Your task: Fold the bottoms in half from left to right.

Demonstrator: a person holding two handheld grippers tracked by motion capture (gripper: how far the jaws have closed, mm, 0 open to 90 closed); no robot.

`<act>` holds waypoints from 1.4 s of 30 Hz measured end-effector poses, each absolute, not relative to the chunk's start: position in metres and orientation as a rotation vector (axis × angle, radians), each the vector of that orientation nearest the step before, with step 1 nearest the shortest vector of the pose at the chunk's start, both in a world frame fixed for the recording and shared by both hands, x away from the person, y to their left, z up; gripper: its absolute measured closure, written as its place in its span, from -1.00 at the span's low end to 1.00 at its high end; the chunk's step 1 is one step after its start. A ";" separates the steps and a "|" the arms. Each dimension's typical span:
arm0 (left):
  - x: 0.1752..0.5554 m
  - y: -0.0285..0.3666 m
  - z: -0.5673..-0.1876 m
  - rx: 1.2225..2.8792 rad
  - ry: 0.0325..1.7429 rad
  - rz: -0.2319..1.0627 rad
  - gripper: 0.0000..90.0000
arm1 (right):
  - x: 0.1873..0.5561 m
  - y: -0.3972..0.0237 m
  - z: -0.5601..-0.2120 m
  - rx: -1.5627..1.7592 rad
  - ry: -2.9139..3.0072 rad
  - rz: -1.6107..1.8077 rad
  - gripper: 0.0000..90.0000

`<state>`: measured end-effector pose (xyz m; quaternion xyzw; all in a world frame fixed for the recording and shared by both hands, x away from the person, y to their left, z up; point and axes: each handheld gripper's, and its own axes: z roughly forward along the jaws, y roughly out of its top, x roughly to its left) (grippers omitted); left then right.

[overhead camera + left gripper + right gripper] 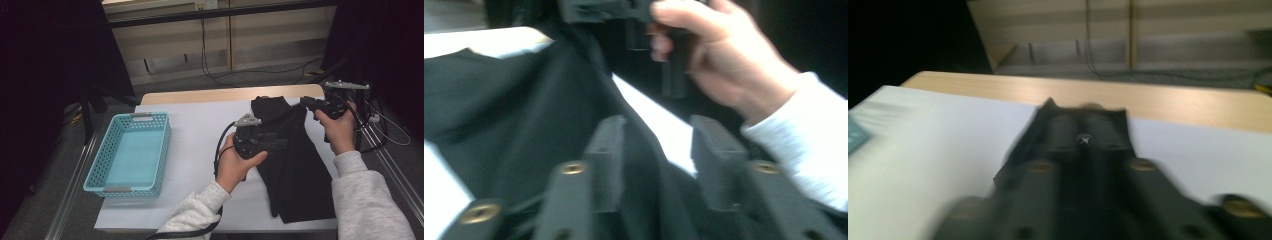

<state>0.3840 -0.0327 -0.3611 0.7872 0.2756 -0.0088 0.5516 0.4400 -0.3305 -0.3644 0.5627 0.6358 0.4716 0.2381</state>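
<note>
White covering on the tabletop [200, 130] carries our black garment [295, 165] (soft, limp, light) at its right side, best pinched along an edge, with the left tool [656, 160] spread above it and the right tool [306, 101] pinching its far corner.

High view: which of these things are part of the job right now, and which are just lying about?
In the job:
- black garment
- left hand-held gripper, jaws apart over the cloth
- right hand-held gripper, at the garment's far end

Lying about:
- turquoise basket, empty
- cables on the floor beyond the table
</note>
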 end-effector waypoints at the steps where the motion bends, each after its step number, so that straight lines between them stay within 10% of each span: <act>1: 0.387 -0.026 -0.366 1.885 0.671 0.006 -0.06 | 0.440 -0.332 -0.372 1.543 1.779 1.314 0.37; 10: 0.404 0.038 -0.405 2.005 0.776 0.129 -0.44 | 0.414 -0.301 -0.404 1.448 1.989 1.170 -0.01; 42: 0.422 0.096 -0.434 2.041 0.861 0.201 -0.69 | 0.296 -0.306 -0.438 1.440 2.086 1.001 0.04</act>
